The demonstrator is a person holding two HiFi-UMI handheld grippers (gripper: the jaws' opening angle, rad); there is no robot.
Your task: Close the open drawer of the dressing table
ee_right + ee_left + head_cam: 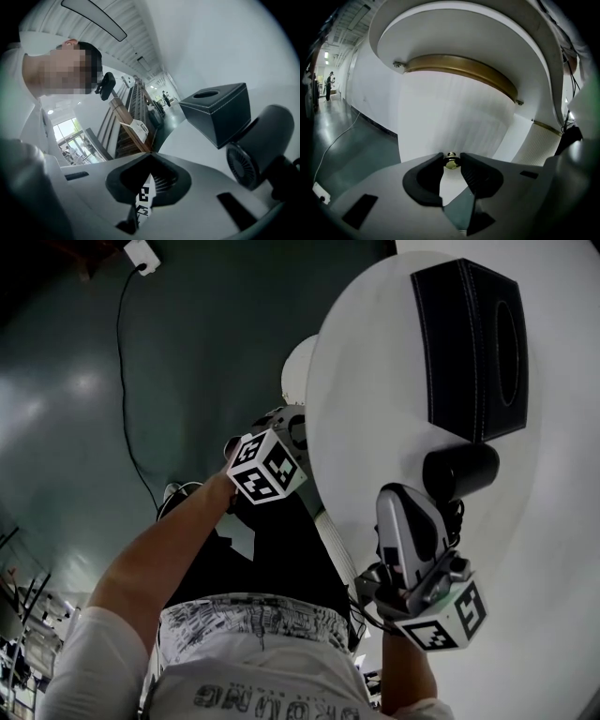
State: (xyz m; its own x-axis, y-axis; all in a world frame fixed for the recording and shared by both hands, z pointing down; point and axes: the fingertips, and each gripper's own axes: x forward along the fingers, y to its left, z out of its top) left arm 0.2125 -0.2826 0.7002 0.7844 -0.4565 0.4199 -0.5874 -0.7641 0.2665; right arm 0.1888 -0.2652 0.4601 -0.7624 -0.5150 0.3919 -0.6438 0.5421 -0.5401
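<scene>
The round white dressing table [375, 381] fills the right of the head view. My left gripper [451, 162] reaches in under the table's left edge; only its marker cube [267, 465] shows from above. In the left gripper view, both pads press on a small gold drawer knob [451, 161], which sits on the curved white drawer front [454, 117] below a brass band [459, 70]. My right gripper [398, 498] hovers over the tabletop near its front edge. Its fingertips [149, 157] meet with nothing between them.
A black tissue box [473, 348] and a black hair dryer [459, 472] sit on the tabletop, just beyond the right gripper. On the dark green floor to the left, a cable [127, 381] runs to a white socket [141, 254]. My legs stand close against the table.
</scene>
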